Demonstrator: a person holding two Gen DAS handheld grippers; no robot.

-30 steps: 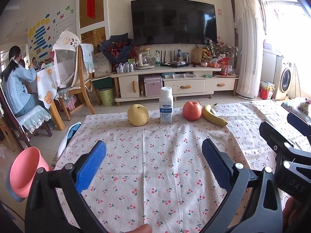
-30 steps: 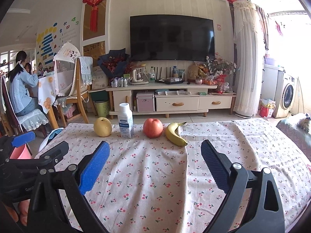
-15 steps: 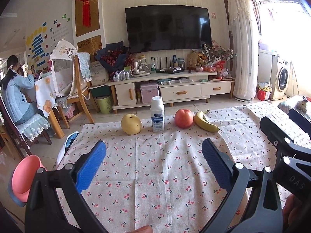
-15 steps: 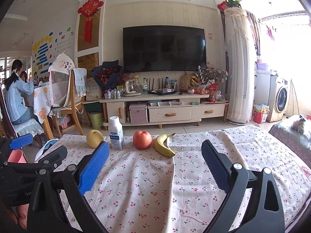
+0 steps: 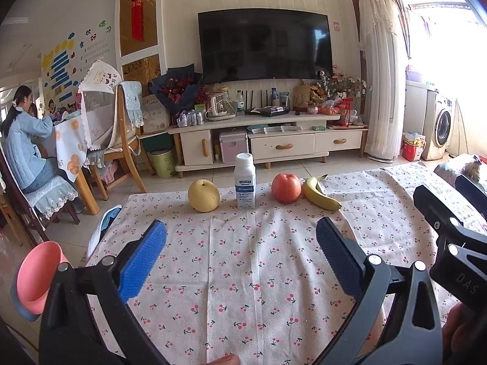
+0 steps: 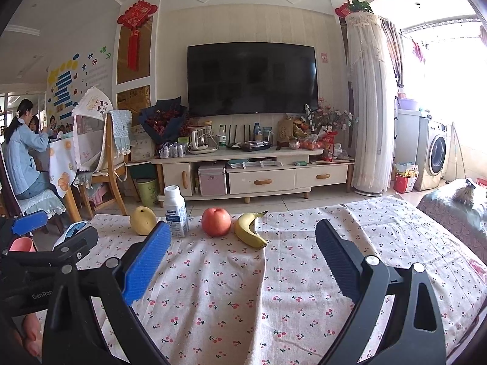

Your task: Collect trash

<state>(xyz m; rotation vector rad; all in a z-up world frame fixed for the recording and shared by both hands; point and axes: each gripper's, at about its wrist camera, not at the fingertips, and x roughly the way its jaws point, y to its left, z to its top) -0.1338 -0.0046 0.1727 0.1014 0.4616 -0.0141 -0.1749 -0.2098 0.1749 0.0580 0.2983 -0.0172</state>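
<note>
On the far edge of the table: pear (image 5: 203,195), bottle (image 5: 244,181), apple (image 5: 286,188), banana (image 5: 320,195), in a row left to right
Bottle: white, upright, capped, between pear and apple, touching neither
Apple and banana: just beside each other
Cloth (image 5: 243,267): cherry print, covers the table
Left gripper (image 5: 240,255): jaws wide, holding nothing, over bare cloth, well short of the row
Right gripper (image 6: 240,254): jaws wide, empty, to the right of the left one
Bin (image 5: 33,276): pink, past the table's left edge

Wall-mounted television (image 5: 264,44) above a cream cabinet (image 5: 268,144), bright right window (image 6: 450,70)
</note>
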